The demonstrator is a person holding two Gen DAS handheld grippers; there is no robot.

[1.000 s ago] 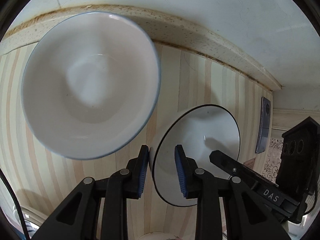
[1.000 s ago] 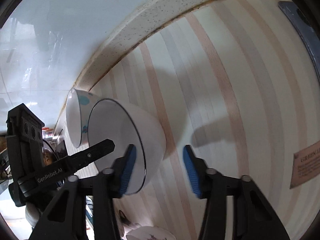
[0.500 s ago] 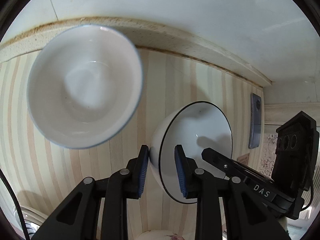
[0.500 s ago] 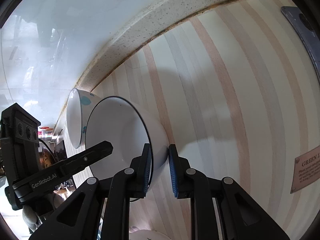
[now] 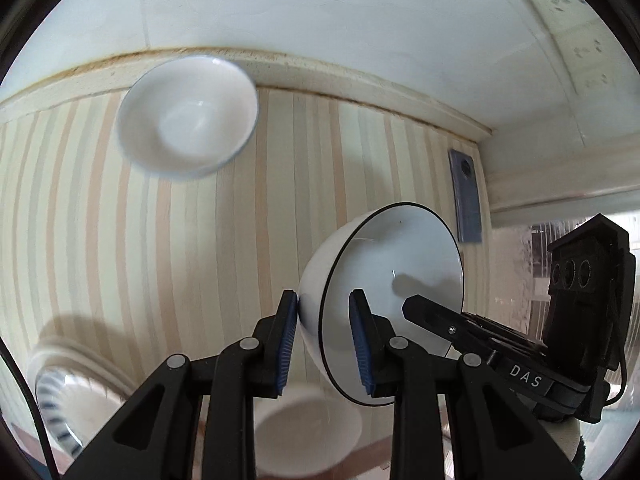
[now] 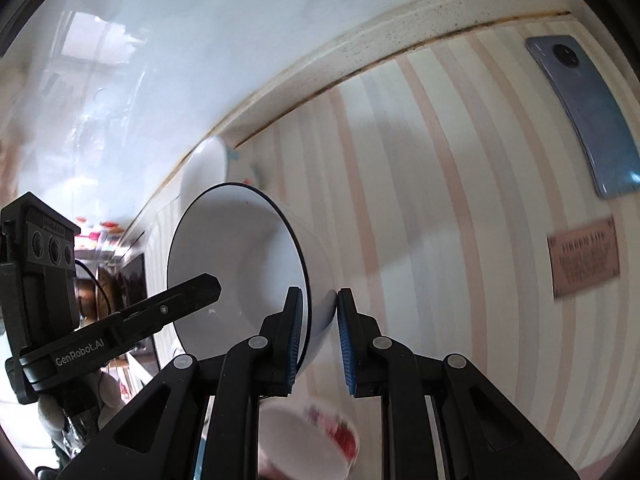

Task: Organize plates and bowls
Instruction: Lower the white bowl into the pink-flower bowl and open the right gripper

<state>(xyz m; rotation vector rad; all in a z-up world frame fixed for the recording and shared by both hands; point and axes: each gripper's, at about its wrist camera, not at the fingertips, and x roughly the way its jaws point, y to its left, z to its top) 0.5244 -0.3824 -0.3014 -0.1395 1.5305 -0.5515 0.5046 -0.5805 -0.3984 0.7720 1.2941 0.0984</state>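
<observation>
Two grippers clamped on one black-rimmed bowl (image 5: pixel 384 280): left gripper (image 5: pixel 324 344) pinching its wall at lower centre of the left view, right gripper (image 6: pixel 318 336) pinching the opposite wall. Blue-rimmed bowl (image 5: pixel 188 116) upper left on striped mat (image 5: pixel 120 240); phone (image 6: pixel 588 116) upper right.

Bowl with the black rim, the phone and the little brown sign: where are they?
Bowl with the black rim (image 5: pixel 400 272): left wrist view, on its white inside.
Phone (image 6: pixel 592 120): right wrist view, middle of its blue-grey back.
Little brown sign (image 6: pixel 584 258): right wrist view, middle of its blurred lettering.
</observation>
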